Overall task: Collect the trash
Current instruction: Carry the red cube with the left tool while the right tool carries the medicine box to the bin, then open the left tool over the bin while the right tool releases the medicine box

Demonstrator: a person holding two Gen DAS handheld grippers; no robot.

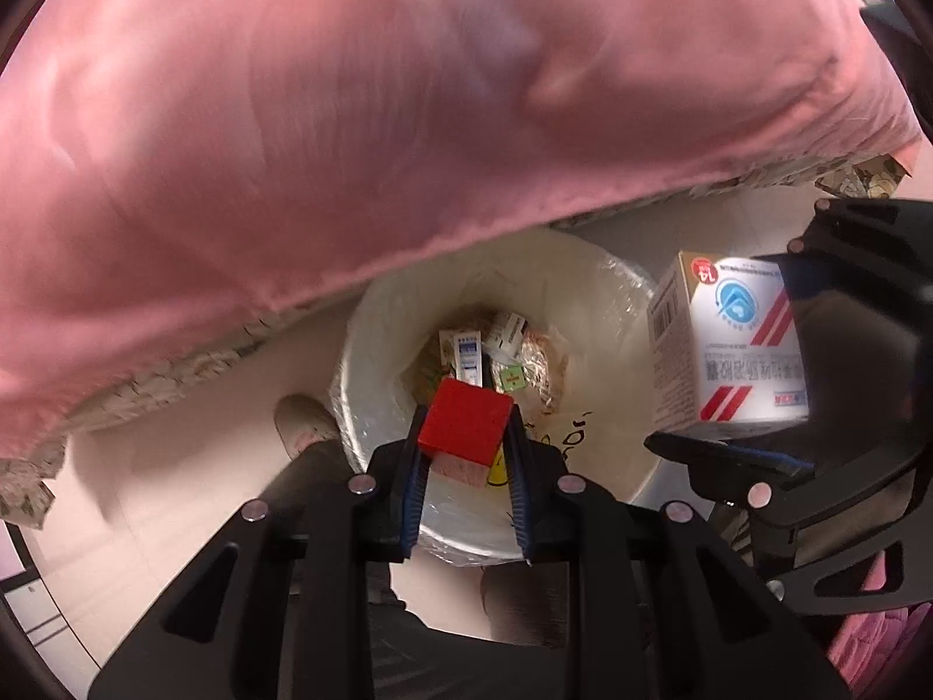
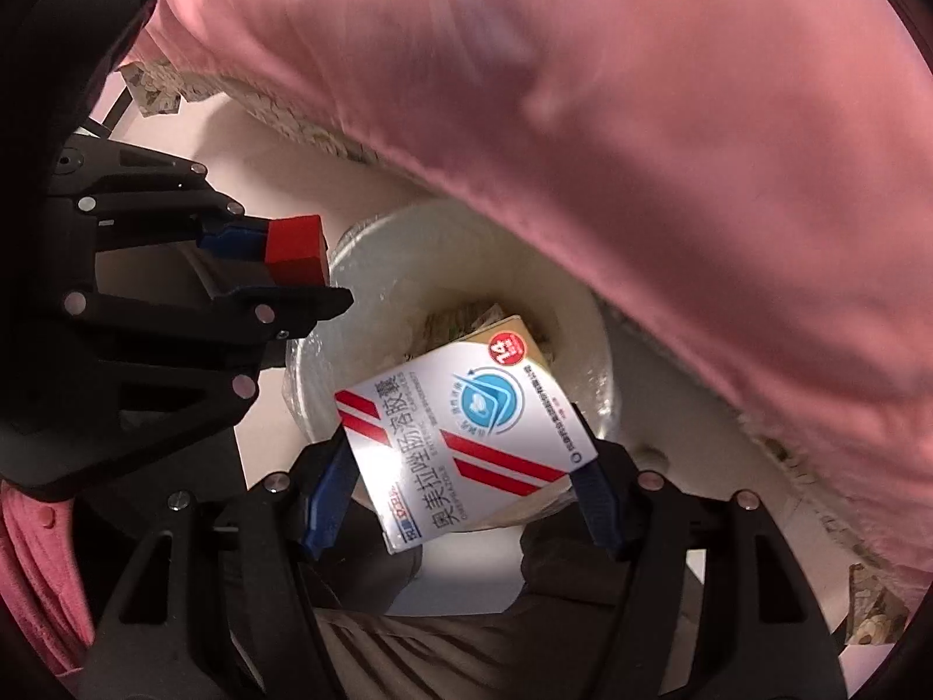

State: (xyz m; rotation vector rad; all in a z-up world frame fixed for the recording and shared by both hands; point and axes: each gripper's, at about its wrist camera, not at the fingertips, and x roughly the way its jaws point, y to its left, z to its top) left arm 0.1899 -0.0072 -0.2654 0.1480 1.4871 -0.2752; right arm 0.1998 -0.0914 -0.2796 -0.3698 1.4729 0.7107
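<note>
Red block (image 1: 465, 421), white medicine box (image 2: 466, 437) with red stripes.

A pale tiled floor (image 1: 175, 501) is seen below the claw, overhung from above by a bed draped in a pink cover (image 1: 350, 116) edged with a patterned beige sheet (image 1: 192, 367).
</note>
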